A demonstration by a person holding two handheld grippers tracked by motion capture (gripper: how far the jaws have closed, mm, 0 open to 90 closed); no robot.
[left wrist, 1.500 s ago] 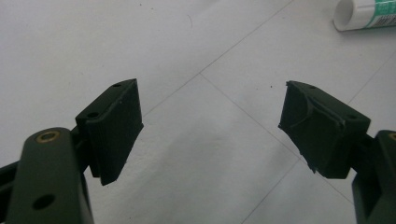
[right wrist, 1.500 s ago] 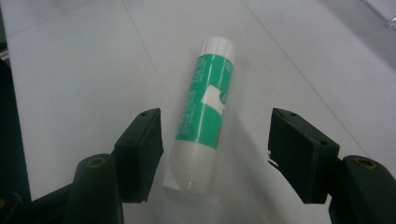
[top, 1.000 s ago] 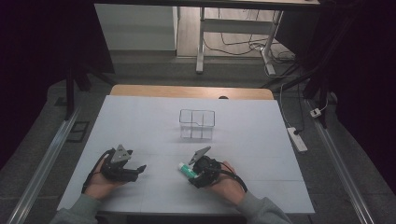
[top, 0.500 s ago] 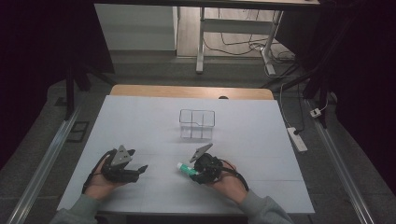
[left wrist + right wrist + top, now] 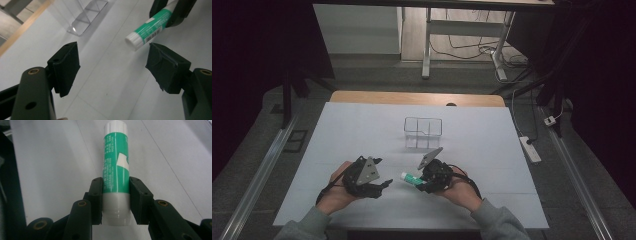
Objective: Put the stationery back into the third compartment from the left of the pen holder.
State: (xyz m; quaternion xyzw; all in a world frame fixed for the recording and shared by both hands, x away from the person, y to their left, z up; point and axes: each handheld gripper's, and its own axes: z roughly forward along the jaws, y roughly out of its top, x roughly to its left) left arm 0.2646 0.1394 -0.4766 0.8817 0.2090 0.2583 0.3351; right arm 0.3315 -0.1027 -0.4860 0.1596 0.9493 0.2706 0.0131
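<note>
Green-and-white tube [image 5: 115,167], one, stays clamped in right gripper [image 5: 115,202], now nearer left gripper [image 5: 112,67], whose jaws gape empty; one box [image 5: 423,132].

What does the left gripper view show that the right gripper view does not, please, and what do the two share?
In the left gripper view: the open left gripper with nothing between its jaws, a corner of the clear box farther off, and the white cap end of the glue stick pointing toward that gripper.

In the right gripper view: the right gripper shut on the stick near its white base, with the label's small print running along it.

Both share the green and white glue stick and the white table.
</note>
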